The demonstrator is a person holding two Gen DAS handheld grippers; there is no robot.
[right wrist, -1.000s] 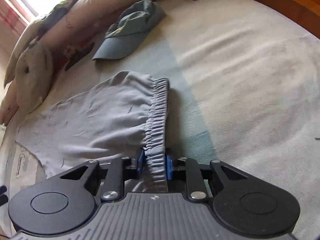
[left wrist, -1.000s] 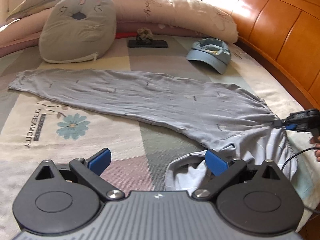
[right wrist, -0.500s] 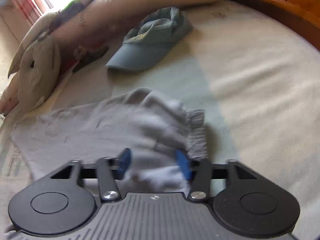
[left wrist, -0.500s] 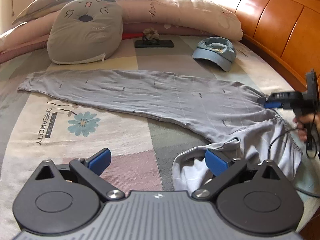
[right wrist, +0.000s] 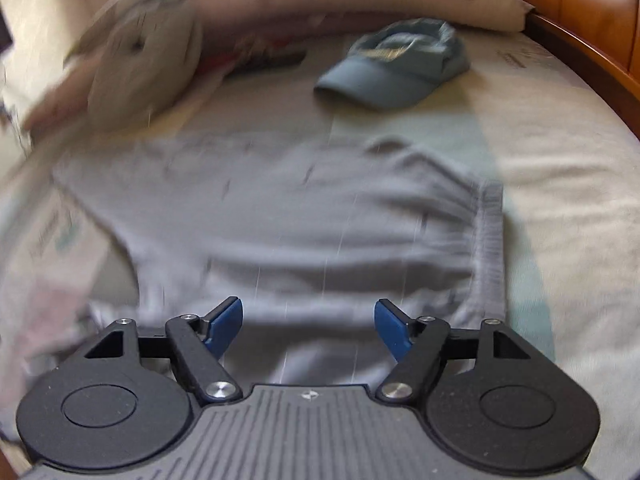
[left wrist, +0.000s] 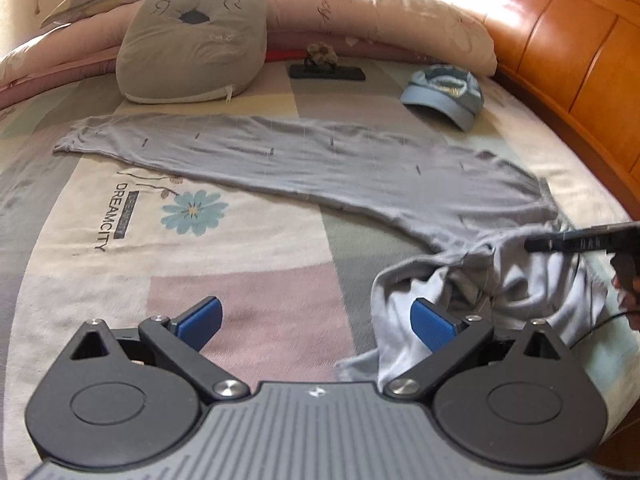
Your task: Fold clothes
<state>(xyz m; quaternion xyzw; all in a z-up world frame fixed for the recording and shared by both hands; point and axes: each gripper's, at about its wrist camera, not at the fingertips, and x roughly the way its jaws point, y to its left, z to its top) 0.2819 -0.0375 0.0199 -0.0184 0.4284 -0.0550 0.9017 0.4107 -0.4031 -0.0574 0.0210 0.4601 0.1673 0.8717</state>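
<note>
The right tool [right wrist: 308, 326], clamped on the waistband [right wrist: 490, 232] a second ago, now gapes empty above it. The left tool [left wrist: 316, 322] hangs wide, empty. The trousers [left wrist: 304, 160] lie on the bed [left wrist: 248, 248], one leg straight, one bunched.

The right gripper [right wrist: 308, 330] hangs wide apart over blurred grey trousers [right wrist: 280, 216], a blue cap [right wrist: 394, 66] lying at upper right.

We are counting one pair of grey trousers [left wrist: 320, 164], one blue cap [left wrist: 444, 94], one grey cushion [left wrist: 192, 40], one dark phone [left wrist: 327, 73], two grippers.
</note>
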